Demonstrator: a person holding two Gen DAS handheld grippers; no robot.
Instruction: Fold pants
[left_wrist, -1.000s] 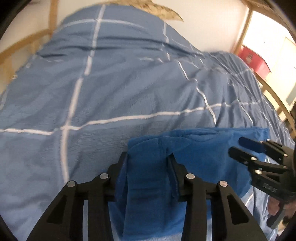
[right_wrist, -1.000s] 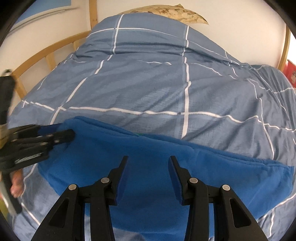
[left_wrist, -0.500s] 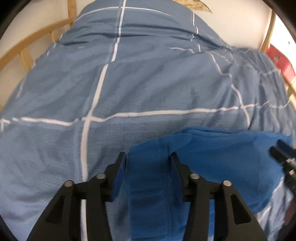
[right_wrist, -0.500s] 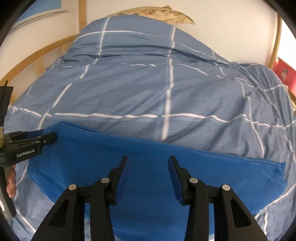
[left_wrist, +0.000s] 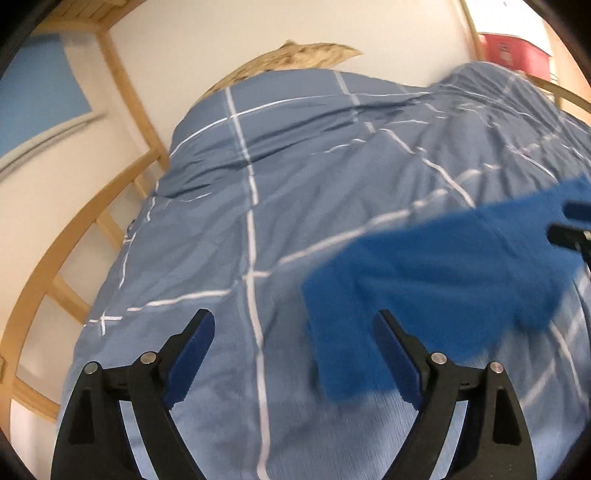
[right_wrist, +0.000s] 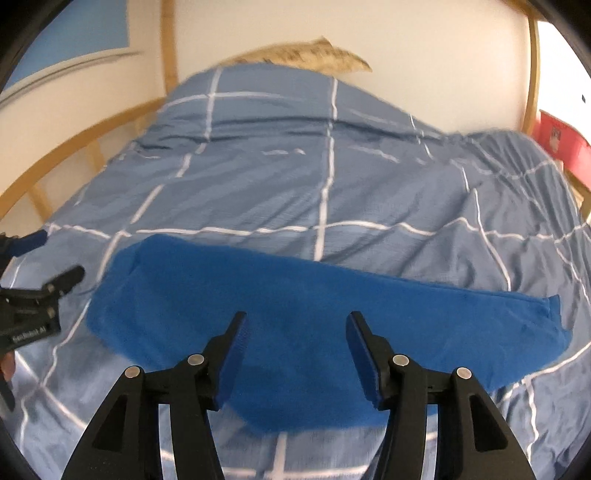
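- My left tongs (left_wrist: 293, 350) gape wide with nothing between them; they hang over the duvet (left_wrist: 332, 177), just left of the pants (left_wrist: 436, 266).
- My right tongs (right_wrist: 295, 354) stand open too, empty, poised above the near middle of the pants (right_wrist: 295, 325).
- The pants lie as one long blue band across the duvet's near part, one end toward my left tongs (right_wrist: 55, 266), the other out to the right.
- Judging by that shape, one lengthwise fold is done; a crosswise fold looks to be left.
- Risk: the duvet is soft and creased, so a deep pinch could catch it along with the pants and drag both.
- Risk: grabbing only the top layer would let the fold open.
- Risk: if my tongs lift unevenly, the band skews and edges won't meet.
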